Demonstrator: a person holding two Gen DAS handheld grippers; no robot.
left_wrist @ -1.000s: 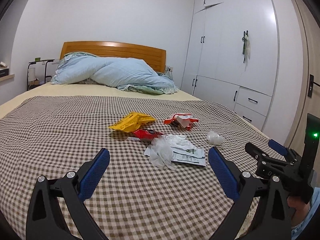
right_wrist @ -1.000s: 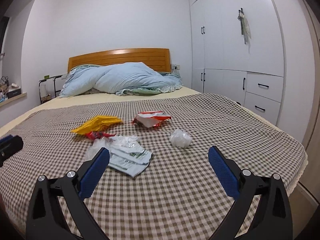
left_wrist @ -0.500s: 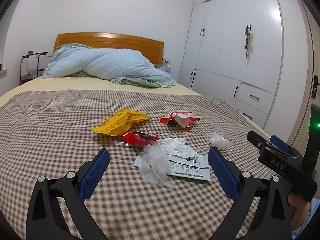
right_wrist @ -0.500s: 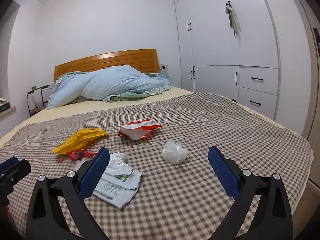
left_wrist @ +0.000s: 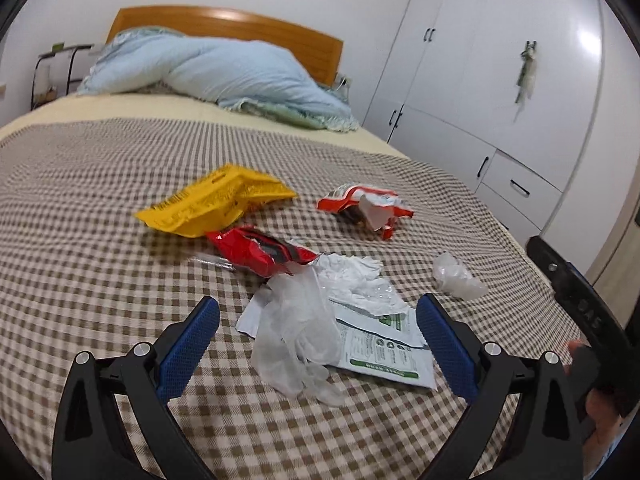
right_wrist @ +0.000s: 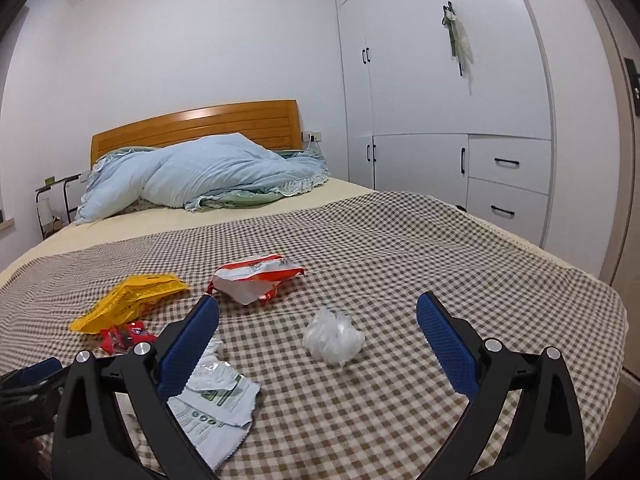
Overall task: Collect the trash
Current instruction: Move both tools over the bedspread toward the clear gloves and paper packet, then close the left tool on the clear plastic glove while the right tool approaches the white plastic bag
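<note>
1. While both tools hang over the bed (left_wrist: 80,208), the left gripper (left_wrist: 318,332) has its blue pads spread wide, with nothing between them.
2. Clear plastic glove (left_wrist: 298,332): crumpled, lying on the checked bedspread directly ahead of the left gripper, between the lines of its two fingers, not touched by either.
3. White-and-green printed packet (left_wrist: 384,354): flat, under and beside the glove, toward the left gripper's right finger; also seen at the right gripper's left finger (right_wrist: 216,404).
4. Red wrapper (left_wrist: 260,254): just beyond the glove, touching a crumpled white sheet (left_wrist: 352,276).
5. Yellow bag (left_wrist: 216,200): farther ahead and to the left, its edge against the red wrapper.
6. Red-and-white torn bag (left_wrist: 364,208): far ahead and right of the left gripper, apart from the rest.
7. Right gripper (right_wrist: 318,332): pads likewise wide apart, empty.
8. Clear plastic ball (right_wrist: 332,338): on the bedspread ahead of the right gripper, between its fingers, untouched; well apart from the packet.
9. Blue quilt (right_wrist: 200,176): heaped at the headboard (right_wrist: 200,120), far beyond both.
10. White wardrobe (right_wrist: 440,80): far right.
</note>
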